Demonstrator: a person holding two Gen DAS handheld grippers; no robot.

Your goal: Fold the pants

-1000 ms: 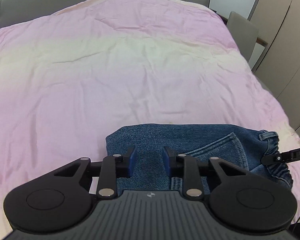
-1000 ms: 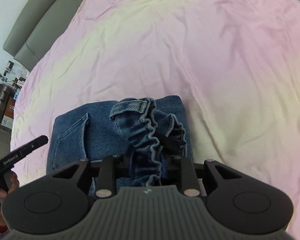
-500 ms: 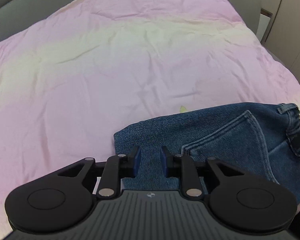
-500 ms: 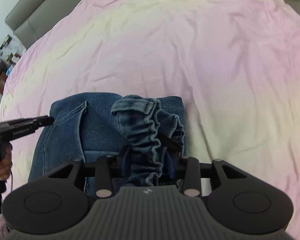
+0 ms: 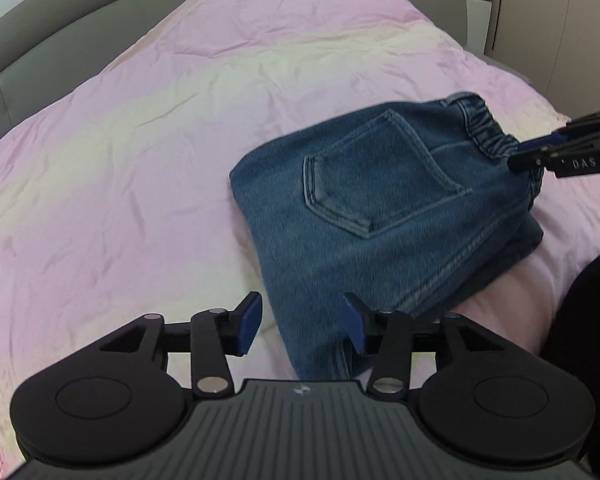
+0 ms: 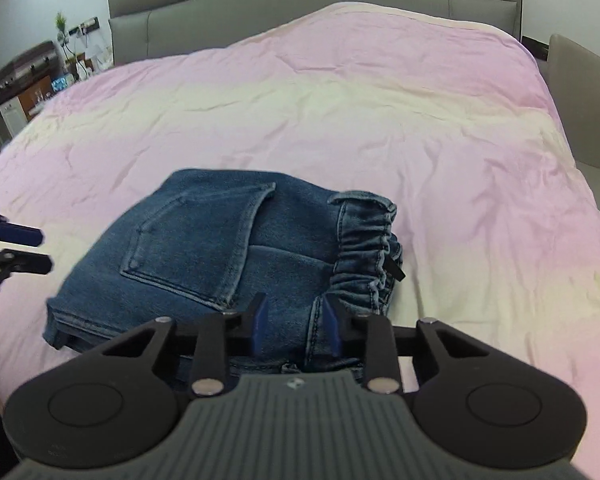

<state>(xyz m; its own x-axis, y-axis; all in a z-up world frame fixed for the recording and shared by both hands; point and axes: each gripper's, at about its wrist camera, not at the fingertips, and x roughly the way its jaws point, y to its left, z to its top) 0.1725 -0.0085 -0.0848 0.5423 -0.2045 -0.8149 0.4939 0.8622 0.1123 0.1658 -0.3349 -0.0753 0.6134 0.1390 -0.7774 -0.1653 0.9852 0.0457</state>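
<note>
At the near edge of the pink bedspread, the folded pants lie compact, pocket up. Left gripper: jaws opening, clear of the denim. Right gripper: jaws closing narrow, nothing visibly pinched. Judged best practice: withdraw both without snagging the elastic waistband. Beyond, the grey headboard.

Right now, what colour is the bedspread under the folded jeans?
Pale pink fading into cream bands; the bedspread shows best in the right wrist view, jeans lying on it.
</note>
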